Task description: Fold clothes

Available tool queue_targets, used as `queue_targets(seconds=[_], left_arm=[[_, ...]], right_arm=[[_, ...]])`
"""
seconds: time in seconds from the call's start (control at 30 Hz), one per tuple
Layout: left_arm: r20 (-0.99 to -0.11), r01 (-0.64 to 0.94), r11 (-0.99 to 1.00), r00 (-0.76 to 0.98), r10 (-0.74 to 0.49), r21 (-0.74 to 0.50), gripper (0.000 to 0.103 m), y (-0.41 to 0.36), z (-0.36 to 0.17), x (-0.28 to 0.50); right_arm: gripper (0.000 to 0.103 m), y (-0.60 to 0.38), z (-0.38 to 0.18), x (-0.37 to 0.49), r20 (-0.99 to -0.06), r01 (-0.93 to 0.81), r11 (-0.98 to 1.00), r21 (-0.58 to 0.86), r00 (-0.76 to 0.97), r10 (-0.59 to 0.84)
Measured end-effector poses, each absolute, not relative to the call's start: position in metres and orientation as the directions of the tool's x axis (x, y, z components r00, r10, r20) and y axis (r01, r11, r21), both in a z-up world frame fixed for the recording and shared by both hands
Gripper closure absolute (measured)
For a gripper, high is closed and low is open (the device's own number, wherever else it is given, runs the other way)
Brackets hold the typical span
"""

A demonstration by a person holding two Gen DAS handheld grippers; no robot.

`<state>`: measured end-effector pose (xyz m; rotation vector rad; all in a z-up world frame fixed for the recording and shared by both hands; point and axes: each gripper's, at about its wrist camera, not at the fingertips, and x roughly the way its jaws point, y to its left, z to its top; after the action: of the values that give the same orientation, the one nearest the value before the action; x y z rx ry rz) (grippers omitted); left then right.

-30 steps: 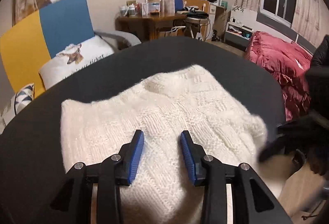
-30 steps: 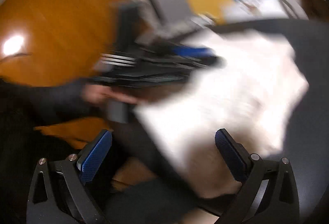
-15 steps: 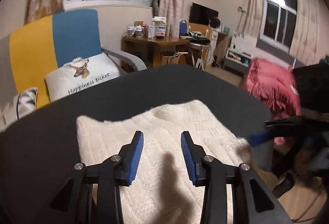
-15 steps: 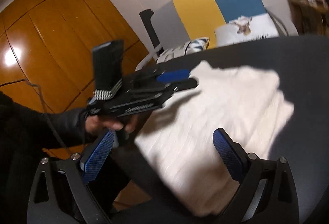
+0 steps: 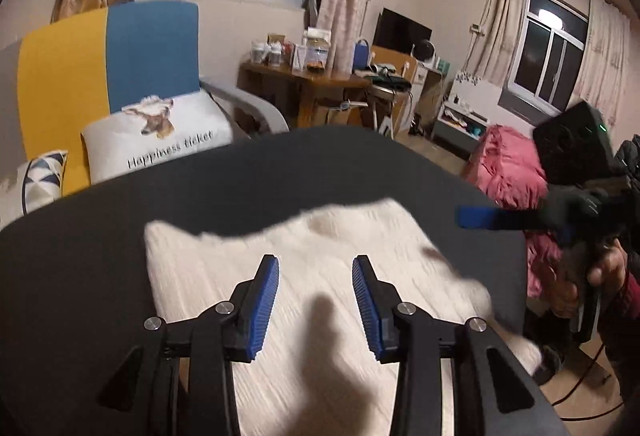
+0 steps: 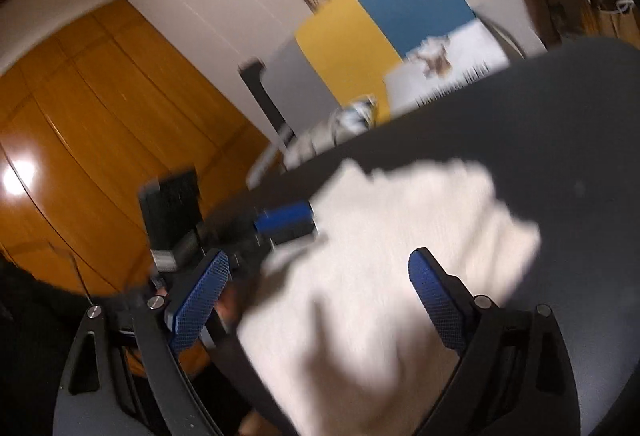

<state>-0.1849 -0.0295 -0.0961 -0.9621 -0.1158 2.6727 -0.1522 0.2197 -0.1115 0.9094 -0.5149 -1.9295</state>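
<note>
A white knit sweater (image 5: 340,236) lies folded flat on the dark round table (image 5: 280,172). My left gripper (image 5: 316,262) hovers above the sweater's near part, open, with nothing between its blue pads; its shadow falls on the knit. At the right of the left wrist view a hand (image 5: 604,268) holds the right gripper off the table's edge, one blue finger (image 5: 480,218) pointing left over the sweater's corner. The right wrist view is blurred: my right gripper (image 6: 319,256) stands wide open above the sweater (image 6: 400,204), empty, and the left gripper (image 6: 284,220) shows at its left.
Behind the table stands a yellow and blue armchair (image 5: 120,68) with a printed pillow (image 5: 160,140). A cluttered wooden desk (image 5: 312,84) is at the back, a red quilt (image 5: 508,172) at the right. Orange wooden wardrobe doors (image 6: 100,116) are on the left.
Both grippers have lifted and drawn back from the sweater, which now looks smaller and lower. The right gripper has swung up off the table's right edge. The sweater stays flat.
</note>
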Motion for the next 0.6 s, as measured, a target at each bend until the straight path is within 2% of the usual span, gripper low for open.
queue_targets(seconds=[0.1,0.17,0.2,0.3,0.43,0.53,0.6], left_arm=[[-0.71,-0.236,-0.958,-0.646,0.281,-0.165,0.061,-0.024,-0.121,-0.205],[-0.703,-0.235,-0.958,-0.654,0.281,-0.164,0.061,-0.024,-0.13,-0.205],[-0.692,-0.236,-0.957,-0.664,0.284,-0.168,0.061,-0.025,-0.131,-0.204],[-0.684,-0.237,-0.952,-0.664,0.303,-0.192,0.061,-0.028,-0.126,-0.204],[-0.647,-0.229,-0.954,-0.701,0.299,-0.192,0.061,-0.036,-0.11,-0.201],[-0.611,-0.202,-0.958,-0.738,0.285,-0.203,0.061,-0.046,-0.1,-0.201],[-0.637,-0.175,-0.964,-0.725,0.263,-0.199,0.061,-0.051,-0.105,-0.21]], right_arm=[[0.009,0.209,-0.114,-0.189,-0.425,0.495,-0.536,0.684,-0.327,-0.844],[0.01,0.202,-0.146,-0.212,-0.561,0.386,-0.637,0.667,-0.3,-0.771],[0.02,0.201,-0.163,-0.218,-0.632,0.351,-0.698,0.624,-0.298,-0.716],[0.026,0.217,-0.174,-0.215,-0.601,0.332,-0.694,0.639,-0.347,-0.72],[0.024,0.226,-0.164,-0.211,-0.587,0.302,-0.685,0.663,-0.358,-0.726],[0.021,0.214,-0.136,-0.213,-0.546,0.369,-0.666,0.648,-0.384,-0.744],[0.021,0.202,-0.119,-0.217,-0.525,0.418,-0.655,0.629,-0.393,-0.755]])
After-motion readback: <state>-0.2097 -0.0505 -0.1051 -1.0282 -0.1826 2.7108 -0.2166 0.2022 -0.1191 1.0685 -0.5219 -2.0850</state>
